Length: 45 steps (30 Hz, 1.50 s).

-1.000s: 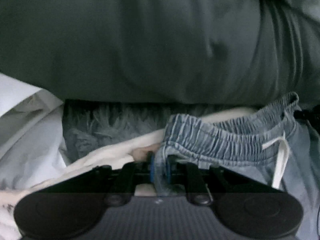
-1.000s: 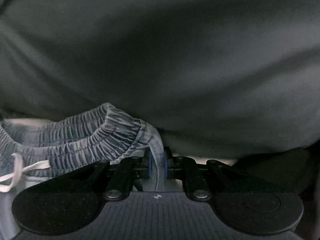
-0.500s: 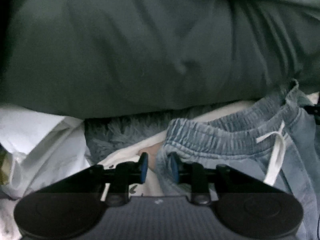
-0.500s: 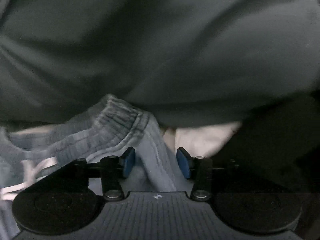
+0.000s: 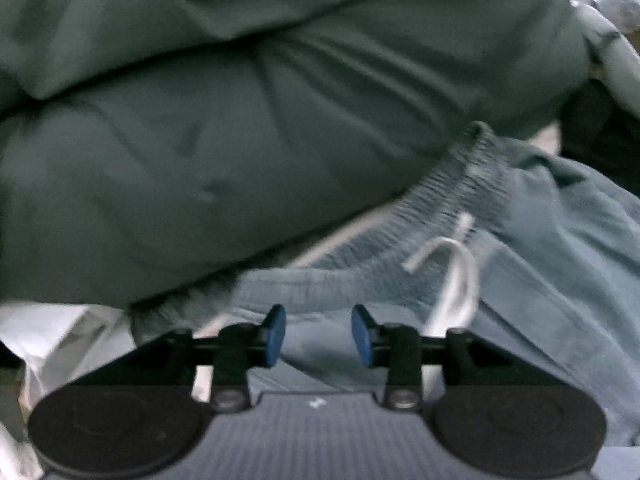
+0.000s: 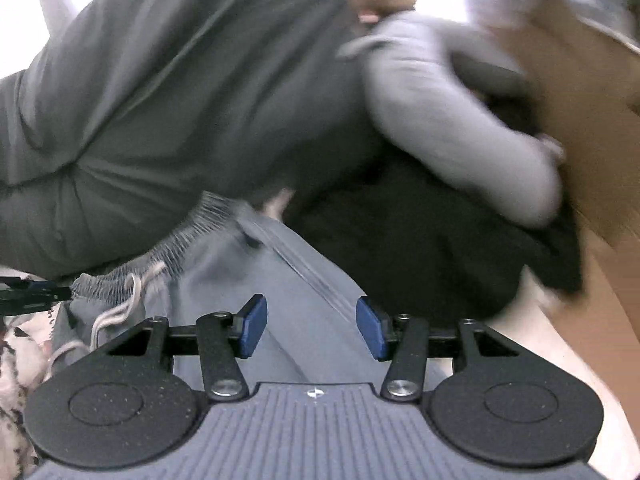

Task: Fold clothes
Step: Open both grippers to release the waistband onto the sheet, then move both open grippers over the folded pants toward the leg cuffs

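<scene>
Blue shorts [image 5: 540, 248] lie just ahead of both grippers, left [image 5: 319, 335] and right [image 6: 311, 329], waistband crosswise, jaws apart, gripping nothing.

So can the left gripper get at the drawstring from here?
Probably yes: the left gripper is open over the shorts, and the drawstring lies uncovered just right of its jaws.

A: any readable text, labels or numbers in either wrist view?
B: none. Only a small white mark on each gripper body, too small and blurred to read. Clothes carry no legible print.
</scene>
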Tool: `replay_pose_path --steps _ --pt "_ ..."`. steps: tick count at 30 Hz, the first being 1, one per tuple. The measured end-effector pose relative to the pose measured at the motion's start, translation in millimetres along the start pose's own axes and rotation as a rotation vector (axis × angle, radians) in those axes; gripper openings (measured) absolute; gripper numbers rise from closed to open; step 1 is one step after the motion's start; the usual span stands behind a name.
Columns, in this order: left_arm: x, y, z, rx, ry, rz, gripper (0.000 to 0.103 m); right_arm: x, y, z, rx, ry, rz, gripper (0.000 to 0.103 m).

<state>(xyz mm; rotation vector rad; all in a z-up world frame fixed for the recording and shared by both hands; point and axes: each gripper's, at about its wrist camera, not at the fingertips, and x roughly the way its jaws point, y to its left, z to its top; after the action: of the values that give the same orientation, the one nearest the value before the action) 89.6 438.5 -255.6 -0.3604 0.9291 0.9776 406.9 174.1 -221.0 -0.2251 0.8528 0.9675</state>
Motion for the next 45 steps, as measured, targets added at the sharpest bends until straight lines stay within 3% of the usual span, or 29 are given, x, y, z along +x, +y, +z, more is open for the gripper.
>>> replay_pose_path --steps 3,9,15,17,21,28,30,32,35,39,45 --pt "-10.4 -25.7 -2.3 0.033 -0.013 -0.053 0.047 -37.4 -16.4 -25.5 0.018 0.01 -0.085 0.056" --pt "-31.1 -77.2 -7.0 0.099 -0.039 -0.158 0.048 -107.9 -41.8 -78.3 0.085 0.0 -0.178 0.056" --pt "-51.9 -111.6 -15.0 0.137 -0.031 -0.244 0.052 -177.8 -58.2 -117.7 0.171 -0.02 -0.216 0.057" --pt "-58.9 -121.3 -18.0 0.147 -0.025 -0.27 0.06 -187.8 -58.9 -137.1 0.205 -0.021 -0.224 0.057" --pt "-71.2 -146.1 -24.1 0.219 0.0 -0.376 0.06 -207.8 -61.2 -179.4 0.278 -0.035 -0.239 0.057" --pt "-92.9 -196.2 -35.2 0.455 0.068 -0.484 0.062 -216.0 -46.0 -260.2 0.38 -0.055 -0.256 0.057" --pt "-100.3 -206.8 -39.4 0.505 0.086 -0.502 0.064 -212.7 -41.3 -279.8 0.41 -0.051 -0.255 0.06" --pt "-107.6 -215.5 -42.7 0.547 0.106 -0.526 0.066 -209.9 -38.0 -294.0 0.427 -0.061 -0.25 0.07" --pt "-118.8 -227.1 -49.5 0.594 0.109 -0.567 0.067 -201.2 -36.4 -309.8 0.454 -0.04 -0.25 0.071" --pt "-122.3 -238.7 -59.4 0.563 0.117 -0.622 0.072 -194.4 -43.9 -322.3 0.501 -0.028 -0.228 0.071" --pt "-119.1 -254.9 -71.0 0.532 0.158 -0.705 0.072 -189.5 -55.1 -330.0 0.552 -0.015 -0.184 0.07"
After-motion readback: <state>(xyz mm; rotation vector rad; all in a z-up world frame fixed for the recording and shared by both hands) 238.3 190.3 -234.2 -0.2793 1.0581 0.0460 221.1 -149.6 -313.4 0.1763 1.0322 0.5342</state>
